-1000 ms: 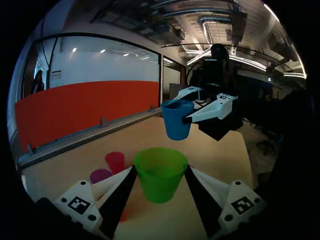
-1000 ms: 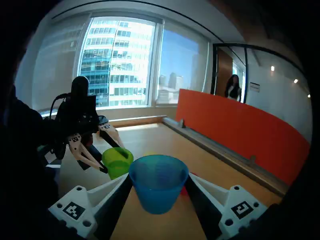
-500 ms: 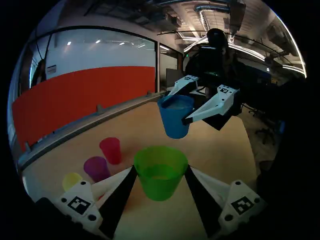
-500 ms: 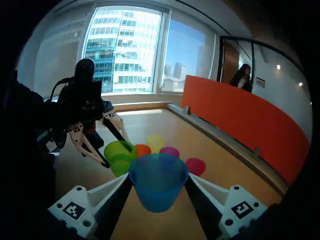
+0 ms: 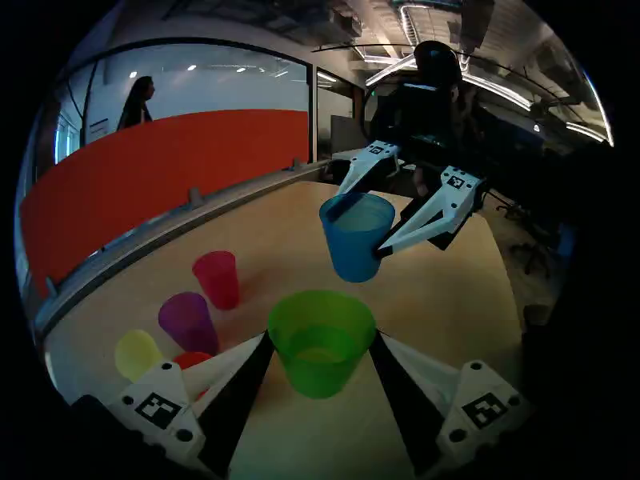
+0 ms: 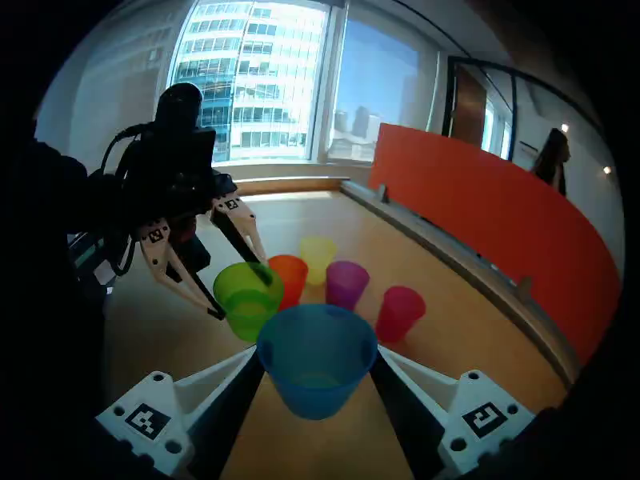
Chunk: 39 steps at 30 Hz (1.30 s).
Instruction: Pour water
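Note:
In the left gripper view my left gripper (image 5: 320, 352) is shut on a green cup (image 5: 322, 342) with a little liquid in its bottom. Beyond it, above the wooden table (image 5: 448, 296), my right gripper (image 5: 376, 220) holds a blue cup (image 5: 357, 238) tipped slightly toward me. The right gripper view has my right gripper (image 6: 317, 372) shut on the blue cup (image 6: 317, 370), water low inside. Farther off on the left, the left gripper (image 6: 240, 284) grips the green cup (image 6: 247, 299).
On the table stand a pink cup (image 5: 218, 278), a purple cup (image 5: 189, 322), a yellow cup (image 5: 138, 354) and an orange cup (image 6: 287, 278). An orange partition (image 5: 152, 172) with a metal rail borders the table. A person (image 6: 554, 156) stands behind it.
Both grippers have tilted downward, so the row of coloured cups on the table has come into sight. The blue cup has sunk a little and come closer to the green cup.

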Motion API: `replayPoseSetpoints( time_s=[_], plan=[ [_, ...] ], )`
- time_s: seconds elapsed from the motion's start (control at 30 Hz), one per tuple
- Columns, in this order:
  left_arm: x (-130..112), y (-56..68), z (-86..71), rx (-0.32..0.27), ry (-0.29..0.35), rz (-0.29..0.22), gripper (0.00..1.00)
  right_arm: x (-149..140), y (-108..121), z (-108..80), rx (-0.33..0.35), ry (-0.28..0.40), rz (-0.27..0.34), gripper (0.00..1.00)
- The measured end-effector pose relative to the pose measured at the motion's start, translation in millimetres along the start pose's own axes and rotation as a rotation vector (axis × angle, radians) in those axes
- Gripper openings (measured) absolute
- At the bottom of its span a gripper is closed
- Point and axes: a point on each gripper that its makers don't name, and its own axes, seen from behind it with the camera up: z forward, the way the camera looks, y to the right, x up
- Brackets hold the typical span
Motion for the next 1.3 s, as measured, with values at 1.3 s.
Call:
replayPoseSetpoints(
  time_s=[1.3],
  plan=[
    [-48.6, -1.8, 23.0, -0.013, -0.136, 0.013, 0.86, -61.6, -16.9, 34.4, 0.052, -0.109, 0.045, 0.95]
  ],
)
